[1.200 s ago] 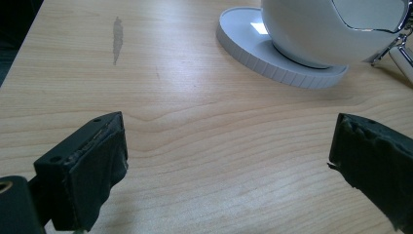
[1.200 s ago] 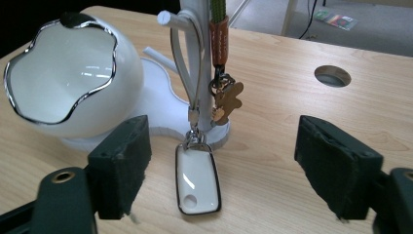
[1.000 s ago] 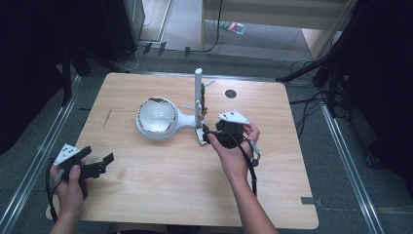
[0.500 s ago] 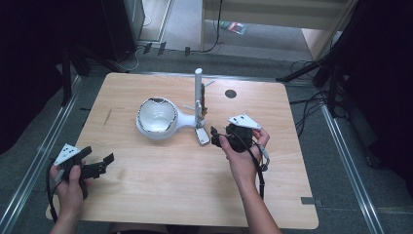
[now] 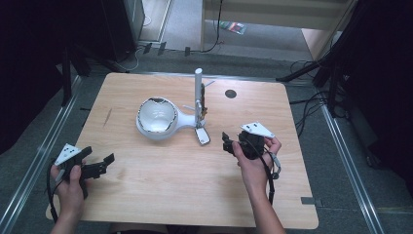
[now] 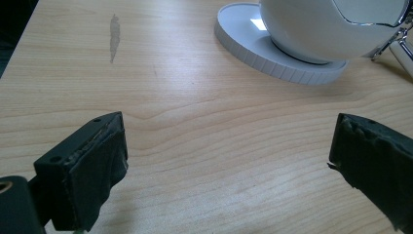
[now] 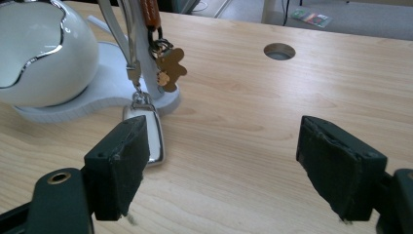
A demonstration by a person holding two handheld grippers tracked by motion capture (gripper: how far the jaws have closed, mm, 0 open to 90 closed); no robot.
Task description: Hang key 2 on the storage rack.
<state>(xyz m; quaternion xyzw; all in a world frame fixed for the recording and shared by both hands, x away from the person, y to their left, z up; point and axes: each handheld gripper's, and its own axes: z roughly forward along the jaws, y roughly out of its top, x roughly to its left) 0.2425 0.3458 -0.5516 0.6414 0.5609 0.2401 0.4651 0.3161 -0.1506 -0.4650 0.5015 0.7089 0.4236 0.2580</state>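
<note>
Jaws apart on both grippers, right gripper (image 5: 227, 142) near silver key fob (image 7: 146, 134) on worktop (image 5: 185, 190); best approached low, straddling fob.

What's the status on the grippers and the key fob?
Left gripper open, idle. Right gripper open, empty. Silver key fob hanging off stand, resting on table. Path clear.

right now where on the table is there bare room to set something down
Bare wood lies between the left gripper and right gripper, and along the far right edge past the round hole. It is crowded around the white stand and its hanging keys.
</note>
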